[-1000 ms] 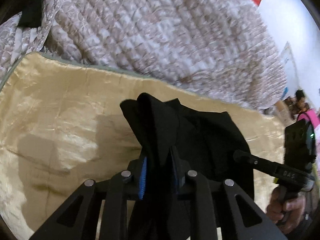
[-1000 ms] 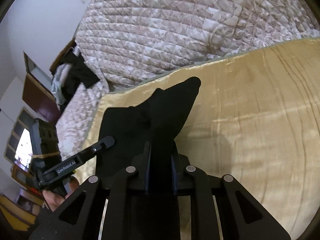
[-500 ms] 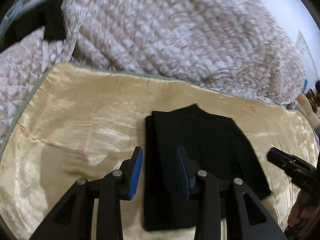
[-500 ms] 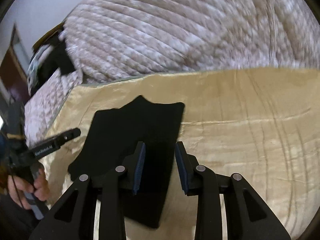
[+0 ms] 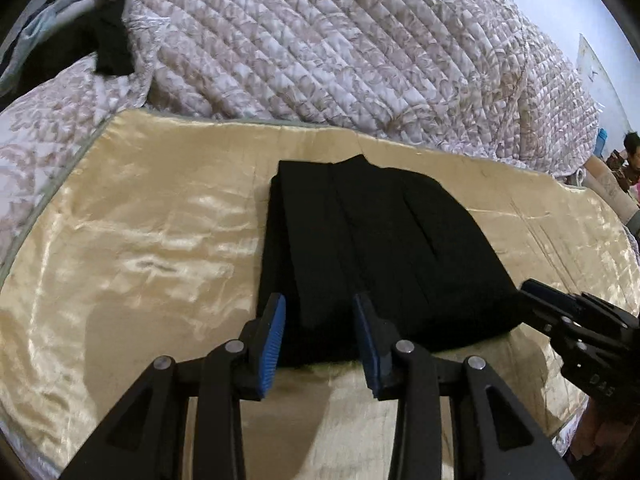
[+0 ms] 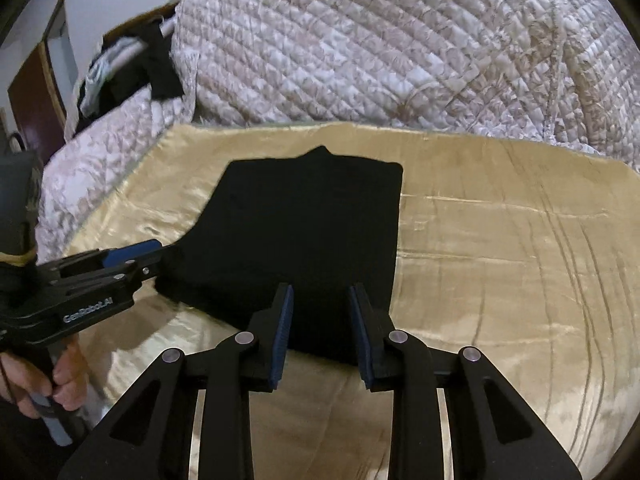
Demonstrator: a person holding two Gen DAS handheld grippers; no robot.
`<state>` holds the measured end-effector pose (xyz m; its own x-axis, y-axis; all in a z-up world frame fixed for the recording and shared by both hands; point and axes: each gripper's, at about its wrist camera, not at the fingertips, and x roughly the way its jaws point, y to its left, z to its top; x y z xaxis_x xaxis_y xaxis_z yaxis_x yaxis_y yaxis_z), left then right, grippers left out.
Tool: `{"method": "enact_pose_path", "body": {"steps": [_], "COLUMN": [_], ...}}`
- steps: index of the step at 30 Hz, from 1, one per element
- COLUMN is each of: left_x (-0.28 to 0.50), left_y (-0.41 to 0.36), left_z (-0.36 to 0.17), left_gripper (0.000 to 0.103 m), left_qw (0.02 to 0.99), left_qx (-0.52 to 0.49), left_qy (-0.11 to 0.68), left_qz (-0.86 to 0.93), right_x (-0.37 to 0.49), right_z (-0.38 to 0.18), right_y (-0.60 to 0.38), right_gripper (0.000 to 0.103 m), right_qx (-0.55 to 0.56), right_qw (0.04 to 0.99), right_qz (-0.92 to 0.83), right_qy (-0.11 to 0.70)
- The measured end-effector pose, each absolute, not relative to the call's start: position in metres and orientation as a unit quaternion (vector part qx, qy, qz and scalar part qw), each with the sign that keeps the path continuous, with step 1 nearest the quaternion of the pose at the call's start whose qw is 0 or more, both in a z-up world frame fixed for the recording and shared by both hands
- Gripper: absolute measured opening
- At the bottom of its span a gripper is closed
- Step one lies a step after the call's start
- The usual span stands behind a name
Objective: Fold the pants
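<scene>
The black pants (image 5: 372,248) lie folded flat in a compact stack on the golden satin sheet (image 5: 140,232). They also show in the right wrist view (image 6: 304,232). My left gripper (image 5: 320,320) is open and empty, hovering just above the near left edge of the stack. My right gripper (image 6: 322,312) is open and empty over the near right edge. The right gripper shows in the left wrist view (image 5: 568,312), and the left gripper in the right wrist view (image 6: 120,260).
A quilted beige bedspread (image 5: 340,52) is heaped behind the sheet. Dark clothes (image 5: 108,44) lie at the far left corner. A person (image 5: 630,156) sits at the far right edge. A dark door (image 6: 36,92) stands at the left.
Both grippers held the pants pinched and lifted a second ago. They let go, and the pants now lie flat. Both grippers opened and drew back toward the near edge.
</scene>
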<state>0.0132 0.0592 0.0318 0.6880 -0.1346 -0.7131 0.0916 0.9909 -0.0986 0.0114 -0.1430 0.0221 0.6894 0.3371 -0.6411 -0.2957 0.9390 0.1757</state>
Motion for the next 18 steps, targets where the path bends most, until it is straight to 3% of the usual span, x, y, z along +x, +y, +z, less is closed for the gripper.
{"method": "enact_pose_path", "body": {"steps": [3, 14, 18], "left_x": [0.001, -0.013, -0.010], "left_y": [0.060, 0.057, 0.061], "left_z": [0.028, 0.006, -0.001], "left_gripper": [0.039, 0.039, 0.039], "left_qw": [0.916, 0.909, 0.905], "left_qx": [-0.026, -0.002, -0.004], "left_qy": [0.396, 0.415, 0.424], "left_qz": [-0.054, -0.039, -0.037], "right_x": [-0.006, -0.015, -0.013], "right_z": [0.022, -0.008, -0.010], "right_y": [-0.144, -0.145, -0.145], "right_gripper": [0.033, 0.034, 0.043], "right_qx": [0.031, 0.017, 0.012], "right_qw": [0.922, 0.908, 0.909], "right_qz": [0.162, 0.146, 0.144], "right_qy": [0.351, 0.394, 0.392]}}
